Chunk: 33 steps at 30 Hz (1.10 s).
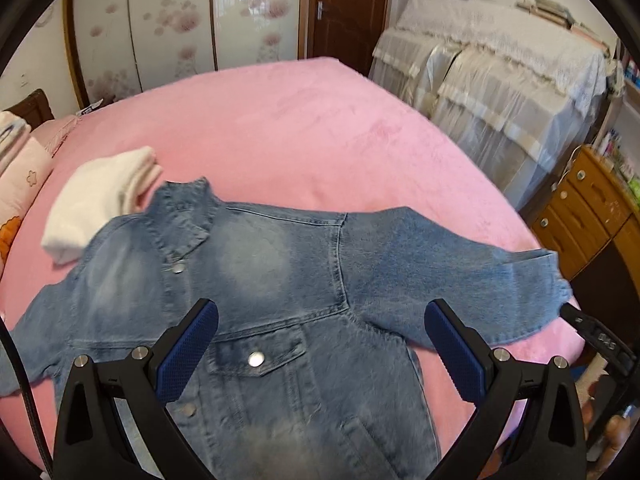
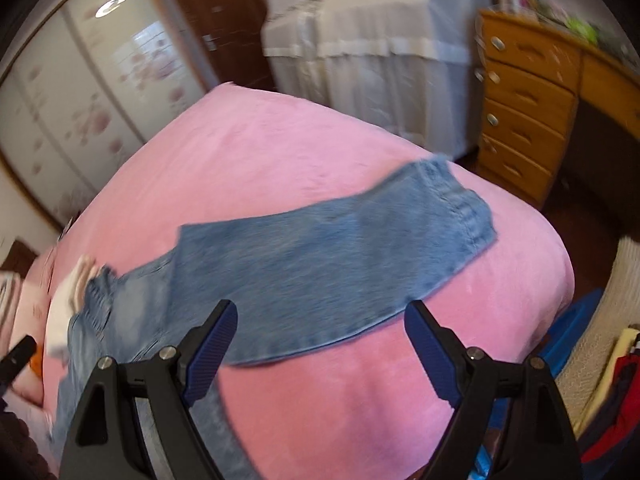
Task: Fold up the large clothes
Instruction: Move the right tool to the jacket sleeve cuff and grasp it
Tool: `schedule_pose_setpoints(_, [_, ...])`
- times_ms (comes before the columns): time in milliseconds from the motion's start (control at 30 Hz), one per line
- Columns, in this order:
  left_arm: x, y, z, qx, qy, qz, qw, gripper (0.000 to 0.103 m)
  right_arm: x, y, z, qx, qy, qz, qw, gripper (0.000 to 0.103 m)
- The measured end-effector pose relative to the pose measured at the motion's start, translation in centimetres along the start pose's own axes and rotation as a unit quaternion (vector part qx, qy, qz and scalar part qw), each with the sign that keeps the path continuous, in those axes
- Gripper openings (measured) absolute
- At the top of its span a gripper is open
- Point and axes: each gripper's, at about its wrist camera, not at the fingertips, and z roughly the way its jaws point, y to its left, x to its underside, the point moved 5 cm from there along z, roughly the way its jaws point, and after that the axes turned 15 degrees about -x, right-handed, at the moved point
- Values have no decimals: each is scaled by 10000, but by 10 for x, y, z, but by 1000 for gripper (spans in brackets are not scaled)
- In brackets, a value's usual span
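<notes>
Denim jacket (image 1: 280, 280) lies front up and spread flat on the pink bed (image 1: 304, 120), collar toward the folded white cloth (image 1: 100, 204), one sleeve (image 2: 340, 256) reaching to the bed's right edge near the wooden drawers (image 2: 524, 104). Your left gripper (image 1: 320, 348) hangs wide open over the chest pocket; right gripper (image 2: 320, 344) wide open above the sleeve, holding nothing. Expect heavy, stiff cloth that holds a crease and won't slip. Pinch at the cuff hem or shoulder seam, not mid-panel.
</notes>
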Motion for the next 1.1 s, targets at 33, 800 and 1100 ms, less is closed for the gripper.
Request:
schedule_pose_setpoints(33, [-3, -10, 9, 64, 5, 23, 10000, 102, 0, -6, 4, 14, 7, 79, 10000, 86])
schedule_pose_setpoints(800, [24, -113, 77, 884, 483, 441, 9939, 102, 6, -120, 69, -321, -383, 1855, 9814, 28])
schedule_pose_setpoints(1100, [39, -27, 53, 500, 295, -16, 9983, 102, -29, 28, 20, -762, -1073, -443, 9903, 8])
